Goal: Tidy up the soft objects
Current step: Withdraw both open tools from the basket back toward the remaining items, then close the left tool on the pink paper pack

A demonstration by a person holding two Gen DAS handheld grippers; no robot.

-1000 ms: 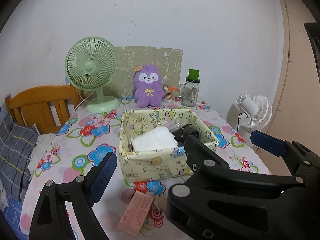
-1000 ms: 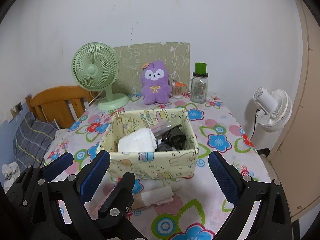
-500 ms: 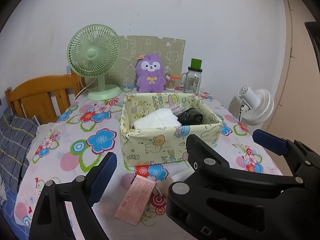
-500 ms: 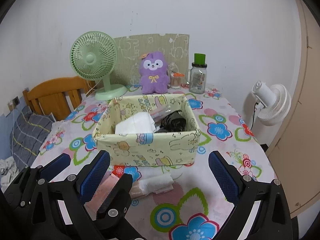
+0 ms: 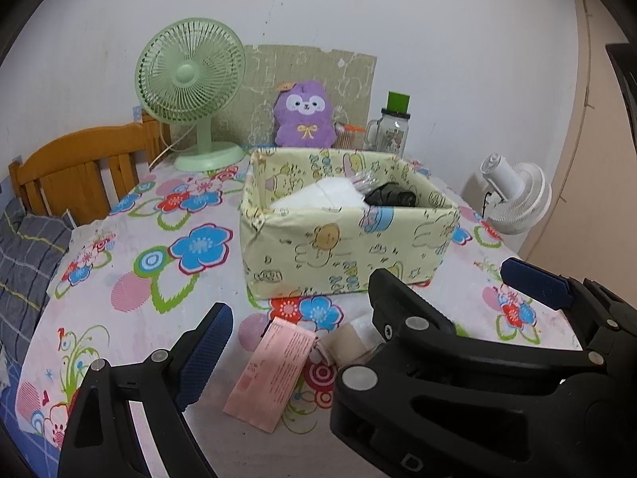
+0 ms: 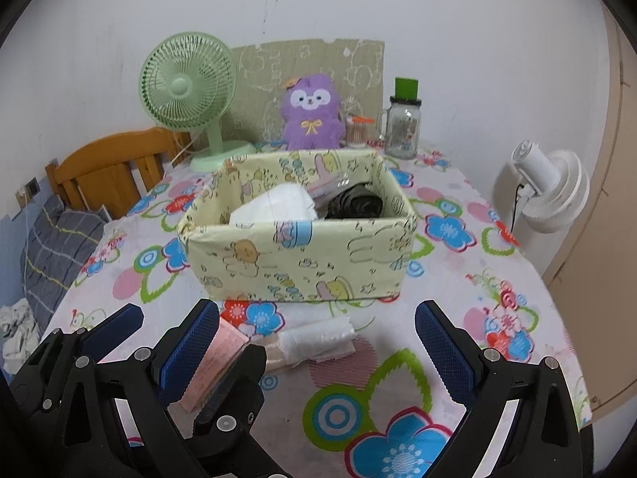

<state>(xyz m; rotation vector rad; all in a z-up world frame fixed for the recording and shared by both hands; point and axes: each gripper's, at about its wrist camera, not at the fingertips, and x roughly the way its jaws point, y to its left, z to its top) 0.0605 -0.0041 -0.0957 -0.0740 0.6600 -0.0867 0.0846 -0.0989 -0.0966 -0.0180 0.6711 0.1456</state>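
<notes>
We have come down toward the pink packet and the white rolled cloth, which lie side by side on the surface just in front of the yellow fabric box; a moment ago we looked into that box from higher up, and now its front wall fills more of both views. The left gripper has its jaws spread wide with nothing between them, the packet lying under that gap. The right gripper is likewise wide apart and empty, the roll lying ahead of its gap. We judge the two loose items to be the ones left to put away, and the descent to be the approach to picking them up.

Inside the box sit a white folded cloth and a dark bundle. Behind the box stand a purple plush toy, a green desk fan and a glass jar with a green lid. To the right of the box, off the surface, is a white fan; to its left, a wooden chair. Packet and roll touch, and the two grippers crowd each other over them, so a clean single grasp may be awkward.
</notes>
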